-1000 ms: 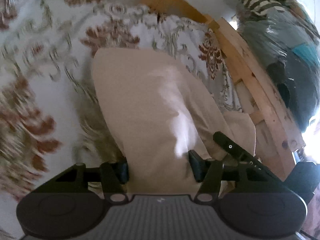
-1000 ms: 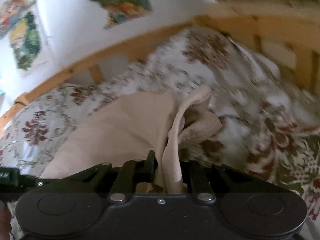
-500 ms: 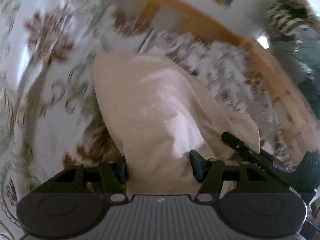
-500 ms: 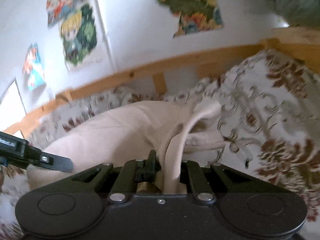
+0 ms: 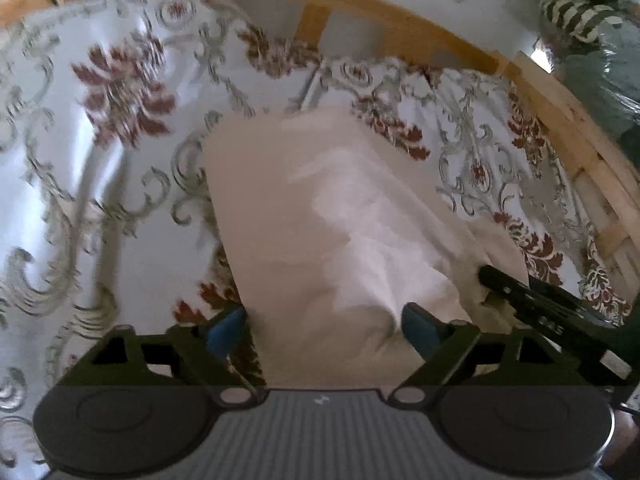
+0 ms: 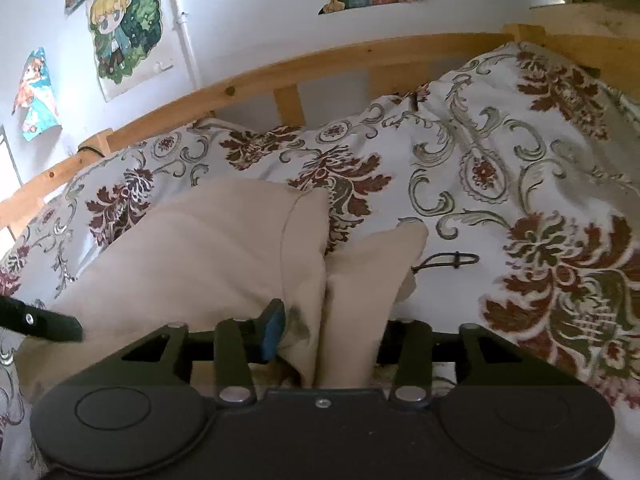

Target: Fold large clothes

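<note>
From the left wrist view the bedspread [image 5: 100, 152] is smeared with blur, its floral print hard to read, and the beige garment [image 5: 320, 216] runs down under the camera housing so its near end is cut off. The left gripper [image 5: 324, 322] has just been spreading its jaws and they stand wide now, blue pads clear of the cloth on both sides, with the garment lying between them on the bed. At the right edge the tip of the right gripper [image 5: 520, 292] pokes in, its own jaws not visible here. Over to the right wrist view, sharper: the right gripper [image 6: 332, 330] has just been opening too; its left pad sits beside the hanging fold, the right pad is hidden behind the cloth, and the pads look to have let go. The garment drapes from there out across the bedspread [image 6: 500, 184], a dark drawstring [image 6: 446, 261] trailing just beside it. The wooden bed rail [image 6: 320, 60] runs behind, with posters [image 6: 124, 28] on the wall.
</note>
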The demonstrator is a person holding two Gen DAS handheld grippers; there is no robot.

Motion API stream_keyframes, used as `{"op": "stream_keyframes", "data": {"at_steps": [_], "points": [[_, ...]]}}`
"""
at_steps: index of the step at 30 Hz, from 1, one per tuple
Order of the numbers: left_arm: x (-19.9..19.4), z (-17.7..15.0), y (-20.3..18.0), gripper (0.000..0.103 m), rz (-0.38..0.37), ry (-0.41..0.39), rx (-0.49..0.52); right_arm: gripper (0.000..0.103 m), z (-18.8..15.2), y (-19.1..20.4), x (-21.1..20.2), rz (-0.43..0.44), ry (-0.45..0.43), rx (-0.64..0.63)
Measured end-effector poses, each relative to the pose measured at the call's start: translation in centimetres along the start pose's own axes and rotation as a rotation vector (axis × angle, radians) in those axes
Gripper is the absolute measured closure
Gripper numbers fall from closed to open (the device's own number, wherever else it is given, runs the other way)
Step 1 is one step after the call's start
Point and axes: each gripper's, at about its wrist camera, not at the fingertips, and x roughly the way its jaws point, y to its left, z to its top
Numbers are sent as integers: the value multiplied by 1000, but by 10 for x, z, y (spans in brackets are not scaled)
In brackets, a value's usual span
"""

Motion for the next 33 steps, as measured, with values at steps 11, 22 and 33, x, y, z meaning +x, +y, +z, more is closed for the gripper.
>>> {"op": "stream_keyframes", "data": {"at_steps": [11, 22, 33], "points": [[-112, -51, -67, 1, 131, -398, 144, 11, 16, 27, -111, -17, -203, -62], [-201, -135, -112, 1, 245, -565, 71, 1, -28, 50, -242, -52, -371, -72], [-205, -202, -99, 1, 263, -473, 87, 1, -76, 69, -296, -59, -317, -112]]}}
